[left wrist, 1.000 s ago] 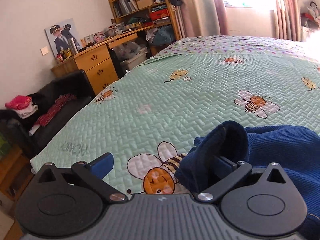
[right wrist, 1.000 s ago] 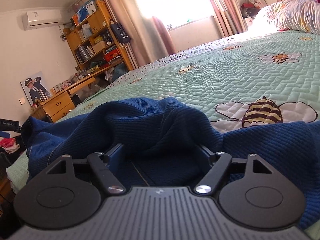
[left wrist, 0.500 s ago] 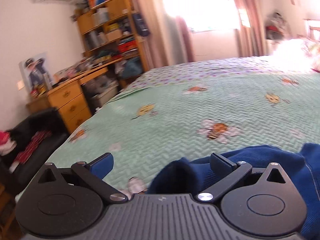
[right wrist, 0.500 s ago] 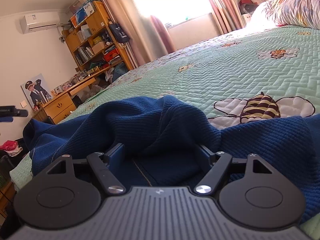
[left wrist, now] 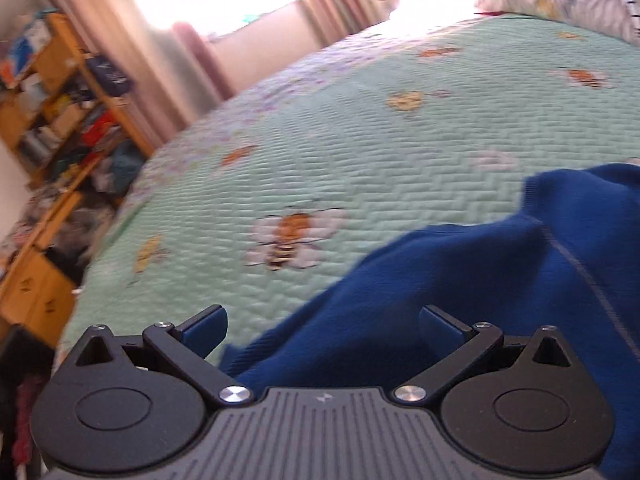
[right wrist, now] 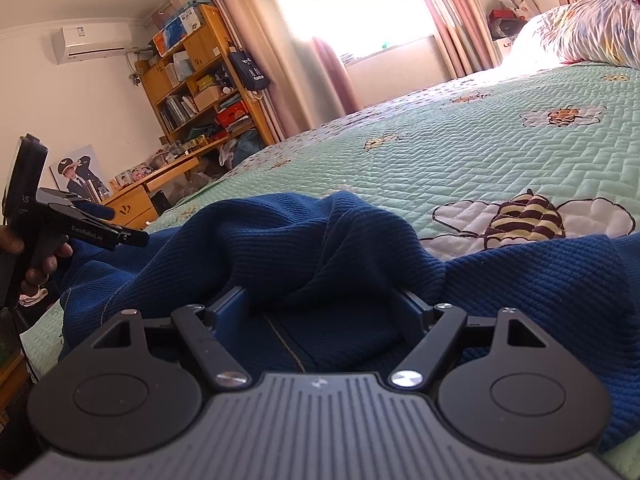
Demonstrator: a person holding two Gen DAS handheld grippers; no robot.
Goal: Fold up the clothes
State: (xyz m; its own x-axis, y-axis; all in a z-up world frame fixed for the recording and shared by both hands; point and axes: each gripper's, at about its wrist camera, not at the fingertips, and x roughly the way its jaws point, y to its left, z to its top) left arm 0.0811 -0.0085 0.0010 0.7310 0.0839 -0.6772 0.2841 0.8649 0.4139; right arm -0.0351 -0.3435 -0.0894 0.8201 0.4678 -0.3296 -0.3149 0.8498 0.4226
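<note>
1. The navy knit sweater [right wrist: 320, 248] lies rumpled on the bee-print quilt [right wrist: 500, 152] — bunched folds could get pressed in.
2. Right gripper [right wrist: 324, 308] is opening around a fabric hump, not pinching it; the cloth could slump.
3. Left gripper [left wrist: 322, 324], unclenched and empty above the hem, may snag two layers — view blurred.

Left hand-held gripper [left wrist: 323, 322] gapes tilted; right hand-held gripper [right wrist: 326, 308] jaws are opening.

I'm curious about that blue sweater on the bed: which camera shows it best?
The right wrist view: the blue sweater is sharp, its rumpled folds, ribbed knit and seam clear. The left wrist view is blurred and shows only one edge of it on the green quilt.
</note>
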